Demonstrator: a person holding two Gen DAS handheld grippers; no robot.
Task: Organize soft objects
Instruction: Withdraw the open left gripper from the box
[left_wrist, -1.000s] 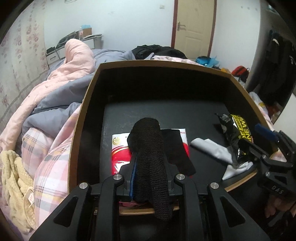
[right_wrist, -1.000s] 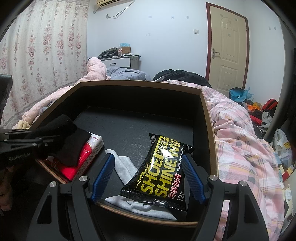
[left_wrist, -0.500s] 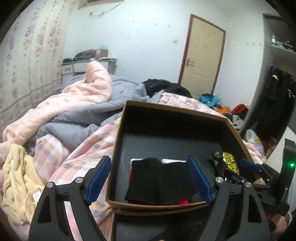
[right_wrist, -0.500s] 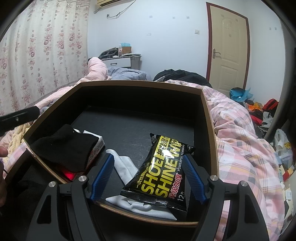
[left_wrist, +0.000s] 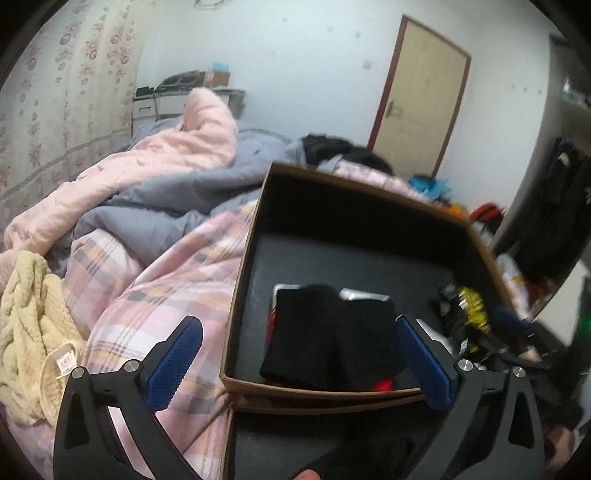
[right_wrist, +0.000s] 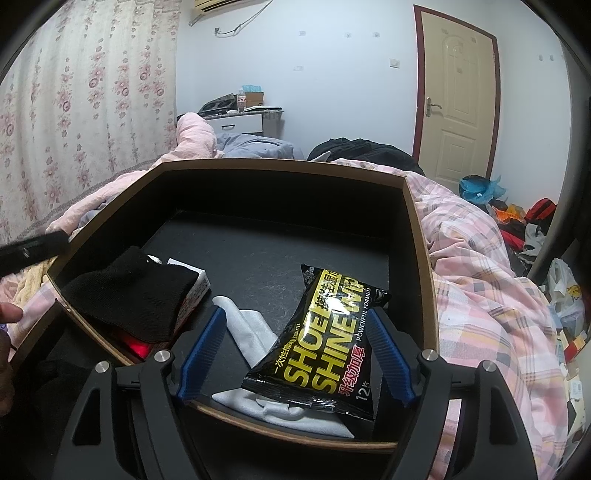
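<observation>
Where jaws gape: one black sock (left_wrist: 328, 339).

Ahead of the right gripper (right_wrist: 295, 354), a black-and-yellow wipes packet (right_wrist: 325, 339) on white cloth (right_wrist: 251, 332); leftward, black socks (right_wrist: 129, 291); pink plaid quilt (right_wrist: 491, 288) rightward.

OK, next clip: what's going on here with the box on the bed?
A person holding two claws is sorting soft items into a black box on the bed. The left claw has just been opening and holds nothing; the black sock lies in the box on a red-and-white pack. The right claw sits open around the shoe-wipes packet, which rests on a white cloth, its pads apart from the packet.
</observation>
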